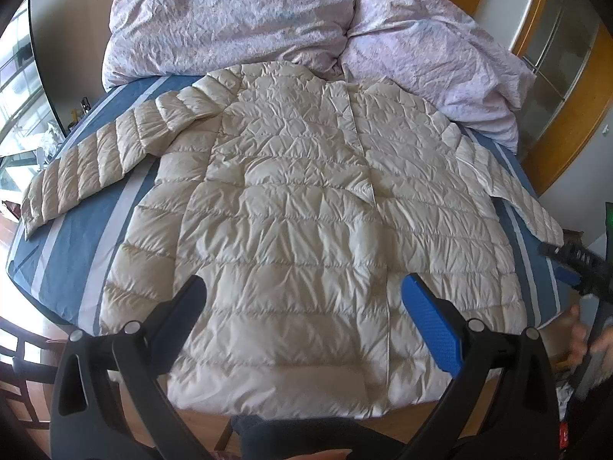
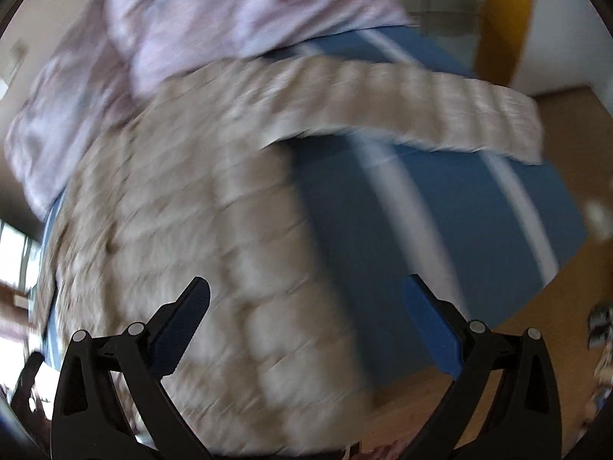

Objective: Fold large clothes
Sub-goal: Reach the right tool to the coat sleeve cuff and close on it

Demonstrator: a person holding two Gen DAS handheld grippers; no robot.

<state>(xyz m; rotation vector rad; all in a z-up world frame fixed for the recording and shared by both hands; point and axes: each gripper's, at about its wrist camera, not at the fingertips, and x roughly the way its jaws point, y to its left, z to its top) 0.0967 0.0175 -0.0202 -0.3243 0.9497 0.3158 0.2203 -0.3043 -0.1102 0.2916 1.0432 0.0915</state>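
While held wide apart and empty, hovered over the hem: left gripper [image 1: 302, 295], fingers [image 1: 429, 326] black with blue pads. Hung likewise spread and grasping nothing: right gripper [image 2: 306, 299], above the right edge of the garment, its whole view smeared by blur. Lay flat and spread beneath both: cream quilted puffer jacket [image 1: 306, 199], front closed, collar toward the far end, one sleeve [image 1: 95, 165] stretched out to the left, the other sleeve [image 2: 421, 103] reaching out to the right past the edge. Carried it all: bed [image 1: 72, 245] in a blue sheet with pale stripes. Sat heaped at the head, touching the collar: crumpled lilac duvet [image 1: 245, 15]. Showed around the bed: wooden floor [image 2: 567, 138], yellow-framed door [image 1: 551, 57] at right, bright window [image 1: 19, 80] at left.
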